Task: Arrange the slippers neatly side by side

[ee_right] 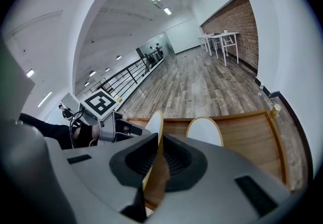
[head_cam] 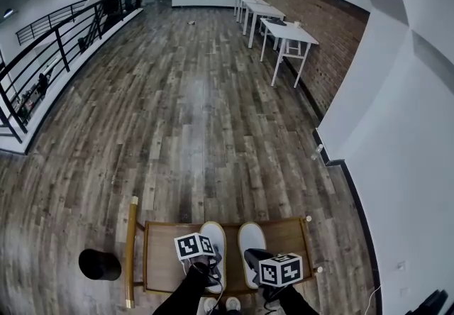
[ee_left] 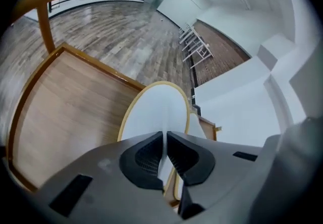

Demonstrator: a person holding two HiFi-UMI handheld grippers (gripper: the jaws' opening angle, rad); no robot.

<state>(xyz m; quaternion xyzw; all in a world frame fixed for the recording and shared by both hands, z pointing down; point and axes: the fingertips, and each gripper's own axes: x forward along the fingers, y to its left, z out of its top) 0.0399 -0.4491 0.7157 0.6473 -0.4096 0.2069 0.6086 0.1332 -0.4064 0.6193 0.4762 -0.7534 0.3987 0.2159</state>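
Note:
Two white slippers with tan rims lie side by side on a wooden tray (head_cam: pixel 163 225) at my feet. My left gripper (head_cam: pixel 211 258) is at the near end of the left slipper (head_cam: pixel 213 234). In the left gripper view its jaws (ee_left: pixel 165 137) are shut on that slipper's (ee_left: pixel 154 112) thin edge. The right slipper (ee_left: pixel 195 123) shows just beyond it. My right gripper (head_cam: pixel 253 258) is at the near end of the right slipper (head_cam: pixel 251 239). In the right gripper view it (ee_right: pixel 157 142) is shut on a tan-rimmed slipper edge (ee_right: pixel 154 126) that stands on its side. Another white sole (ee_right: pixel 204 130) lies flat beside it.
The tray has a raised rim and a gold rail (head_cam: pixel 131 250) on its left side. A black round object (head_cam: pixel 99 264) stands on the wood floor to the left. A white wall (head_cam: pixel 397 150) rises close on the right. White tables (head_cam: pixel 284 31) and a black railing (head_cam: pixel 50 51) stand far off.

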